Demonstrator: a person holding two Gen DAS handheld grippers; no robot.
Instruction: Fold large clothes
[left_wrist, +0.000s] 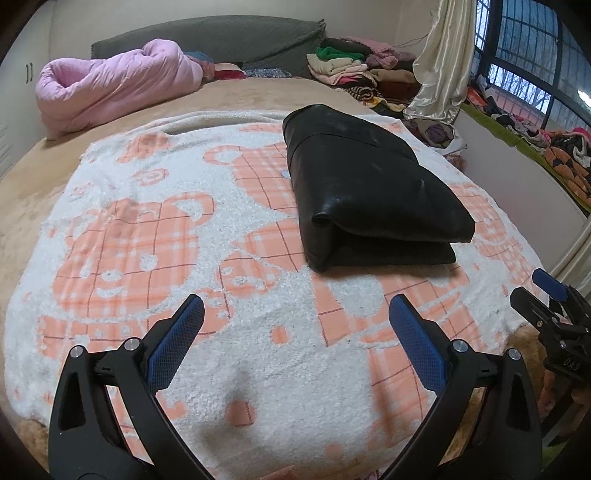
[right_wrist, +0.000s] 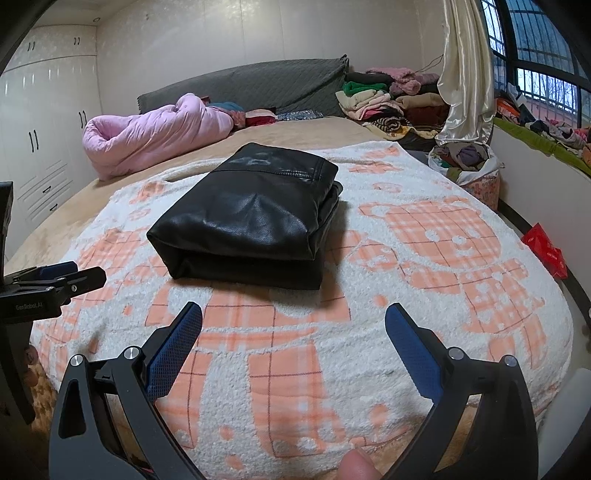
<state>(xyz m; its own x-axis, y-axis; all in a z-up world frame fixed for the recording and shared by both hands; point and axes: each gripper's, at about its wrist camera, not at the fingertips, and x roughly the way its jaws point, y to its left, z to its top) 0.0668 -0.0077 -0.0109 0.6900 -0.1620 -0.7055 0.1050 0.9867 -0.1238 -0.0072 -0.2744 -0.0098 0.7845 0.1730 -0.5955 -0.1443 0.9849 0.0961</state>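
A black leather jacket (left_wrist: 365, 184) lies folded in a thick rectangle on a white and orange bear-pattern blanket (left_wrist: 166, 229). It also shows in the right wrist view (right_wrist: 251, 218), lying on the blanket (right_wrist: 424, 258). My left gripper (left_wrist: 295, 310) is open and empty, held above the blanket in front of the jacket. My right gripper (right_wrist: 293, 317) is open and empty, also held in front of the jacket. The right gripper shows at the right edge of the left wrist view (left_wrist: 550, 295). The left gripper shows at the left edge of the right wrist view (right_wrist: 55, 277).
A pink quilt (left_wrist: 118, 85) lies rolled at the far left of the bed. A grey headboard cushion (left_wrist: 221, 37) stands behind it. Piles of clothes (left_wrist: 354, 70) sit at the far right, by a cream curtain (left_wrist: 443, 62). A basket of clothes (right_wrist: 469, 166) and a red packet (right_wrist: 546, 251) are beside the bed.
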